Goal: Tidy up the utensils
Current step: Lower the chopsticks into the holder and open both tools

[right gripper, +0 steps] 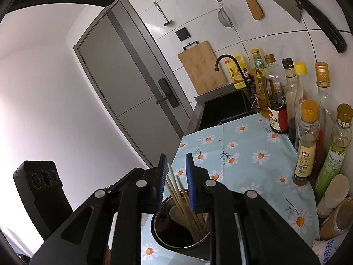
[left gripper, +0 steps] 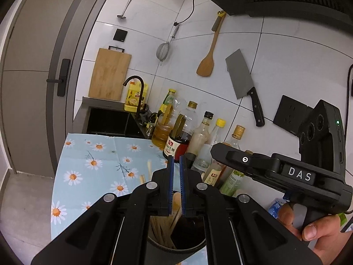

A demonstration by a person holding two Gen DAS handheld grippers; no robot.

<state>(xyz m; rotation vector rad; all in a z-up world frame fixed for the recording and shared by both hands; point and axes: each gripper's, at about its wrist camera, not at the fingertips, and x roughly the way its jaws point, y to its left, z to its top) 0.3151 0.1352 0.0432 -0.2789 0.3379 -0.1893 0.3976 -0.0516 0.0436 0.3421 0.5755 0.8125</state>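
Right tongs (right gripper: 175, 185) released around chopsticks (right gripper: 176, 192) standing in holder (right gripper: 176, 246) on surface (right gripper: 242, 154), left tongs (left gripper: 175, 183) clenched, empty; risk: 2 tools crowding holder could tip it.

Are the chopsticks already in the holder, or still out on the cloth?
In. The chopsticks stand with a wooden spoon inside the holder, tips leaning above its rim.
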